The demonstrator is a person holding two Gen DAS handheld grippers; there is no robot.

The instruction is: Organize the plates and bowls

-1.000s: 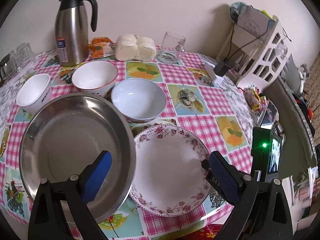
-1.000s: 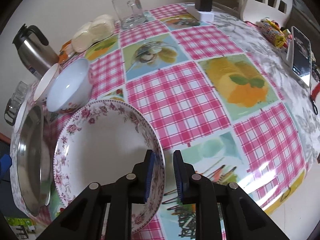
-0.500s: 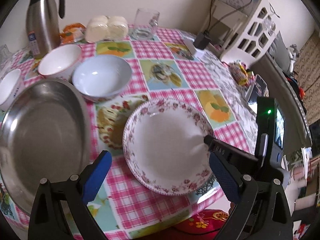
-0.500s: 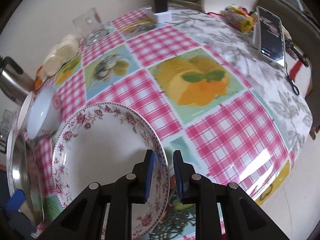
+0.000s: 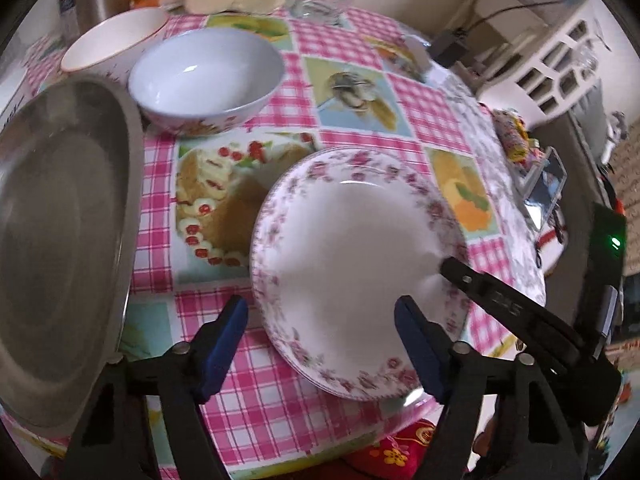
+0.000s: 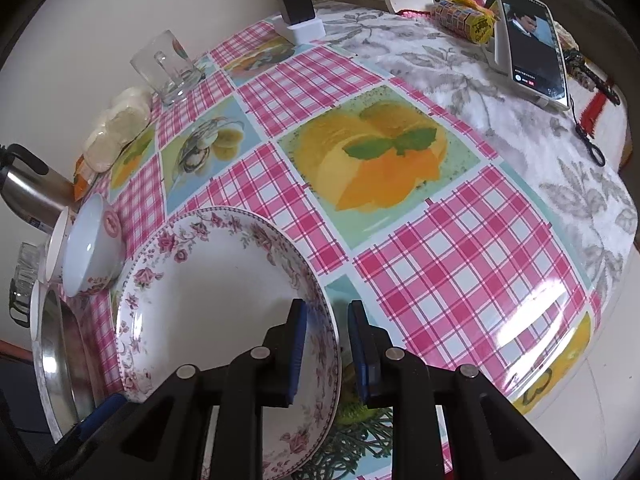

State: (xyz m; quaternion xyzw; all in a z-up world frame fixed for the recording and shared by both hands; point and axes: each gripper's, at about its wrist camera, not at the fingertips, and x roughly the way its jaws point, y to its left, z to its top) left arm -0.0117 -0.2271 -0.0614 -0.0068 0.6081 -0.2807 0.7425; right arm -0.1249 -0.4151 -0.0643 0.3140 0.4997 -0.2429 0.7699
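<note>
Right wrist view shows the right gripper [image 6: 327,346] with one blue pad inside and one outside the near rim of the white, deep, rose-bordered ceramic plate [image 6: 208,292]. Its jaws straddle the rim narrowly and are easing apart; the outer pad shows a gap from the rim, so the grip looks released or nearly so, likely because the plate now rests on the pink checked oilcloth worktop [image 6: 460,264].

Seen from the left wrist, the left gripper [image 5: 320,344] hangs over the plate's near edge, its jaws closing. One pad lies over the plate's inner surface and the other over the cloth just outside the rim. Nothing is clamped yet; this looks like a hand-over approach.

Left of the plate, well apart across a cake picture on the cloth, sits the large round stainless steel pan [image 5: 60,240]. Behind stand the pale blue round bowl [image 5: 206,76] and the white bowl with a reddish rim [image 5: 114,38]. Keeping the plate near the front edge probably leaves room to gather them.
</note>
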